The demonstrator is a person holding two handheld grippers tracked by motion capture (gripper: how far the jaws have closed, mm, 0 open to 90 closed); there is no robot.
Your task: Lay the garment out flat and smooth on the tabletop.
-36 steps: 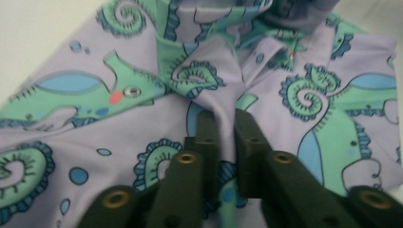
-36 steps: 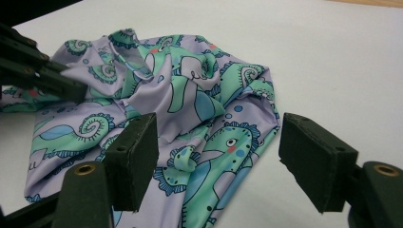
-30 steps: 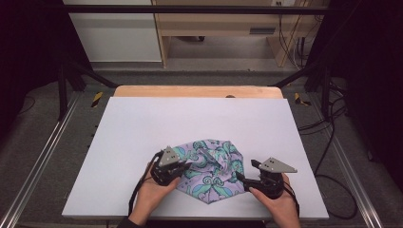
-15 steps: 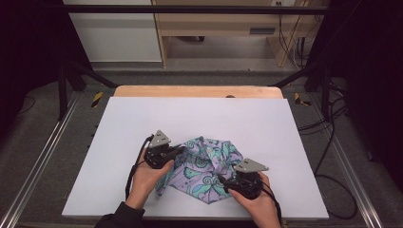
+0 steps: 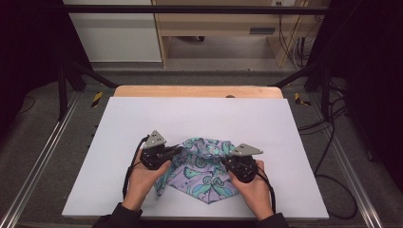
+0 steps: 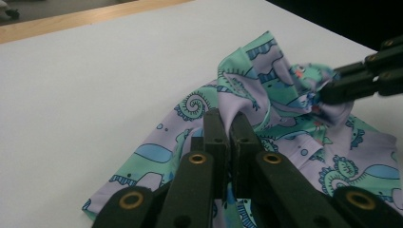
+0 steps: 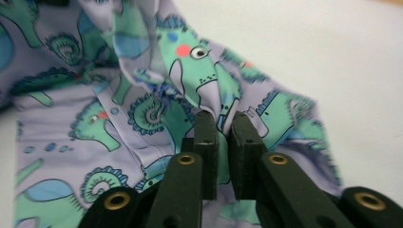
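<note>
Both tongs bite the patterned cloth [image 5: 202, 168] near the worktop's [image 5: 199, 114] front edge: left gripper [image 5: 175, 151] and right gripper [image 5: 227, 162] pinch opposite sides, probably to lift it. Left gripper view: jaws clenched on a fold. Right gripper view: jaws, having just been closing, nip fabric.

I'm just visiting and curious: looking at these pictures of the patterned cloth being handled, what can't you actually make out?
- What garment the cloth is: bunched up in all views.
- The cloth edges inside each grip: covered by the left gripper and right gripper.
- Cloth's near part, right gripper view: cut off by the frame edges.
- Cloth's underside: against the table.
</note>
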